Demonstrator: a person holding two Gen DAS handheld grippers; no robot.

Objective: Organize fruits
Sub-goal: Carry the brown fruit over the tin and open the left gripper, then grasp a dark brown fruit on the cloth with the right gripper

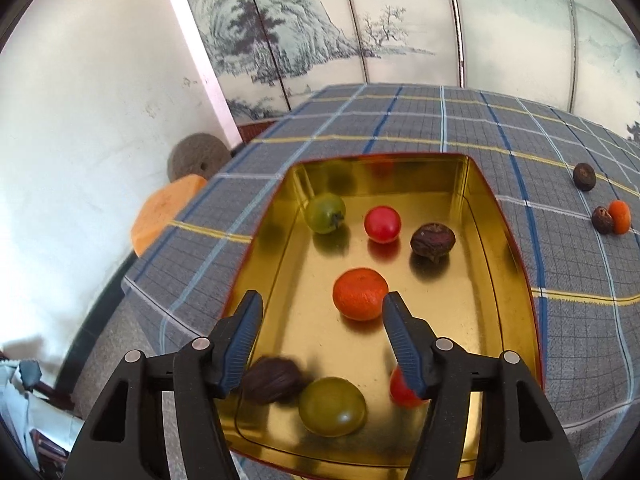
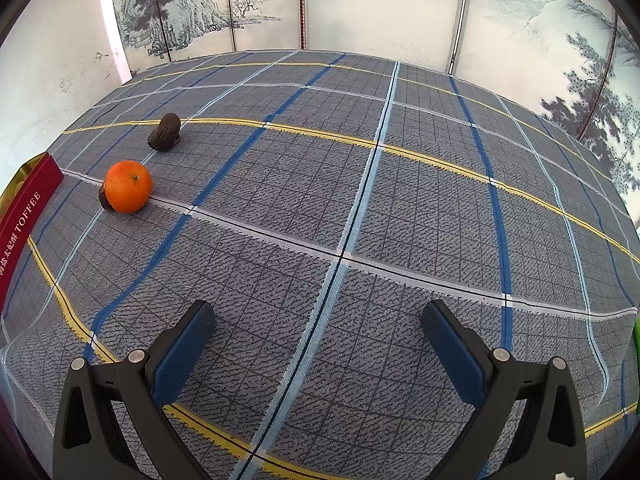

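A gold tin (image 1: 500, 240) with red outer walls lies on the checked tablecloth (image 1: 400, 120). Inside lie several fruits: a mandarin (image 1: 360, 294), green fruits (image 1: 325, 213) (image 1: 332, 406), red fruits (image 1: 382, 223) (image 1: 402, 390) and dark wrinkled fruits (image 1: 433, 241) (image 1: 272, 380). My left gripper (image 1: 322, 306) is open and empty above the tin, close to the mandarin. My right gripper (image 2: 318, 318) is open and empty above the cloth. Ahead on its left lie an orange (image 2: 128, 192), a dark fruit half hidden behind it (image 2: 105, 199) and another dark fruit (image 2: 165, 132). These also show right of the tin (image 1: 620, 217) (image 1: 602, 220) (image 1: 584, 176).
The tin's red wall (image 2: 28, 216), lettered TOFFEE, is at the left edge of the right wrist view. A painted folding screen (image 1: 360, 20) stands behind the table. An orange stool (image 1: 168, 212) and a round grey disc (image 1: 196, 156) sit beyond the table's left edge.
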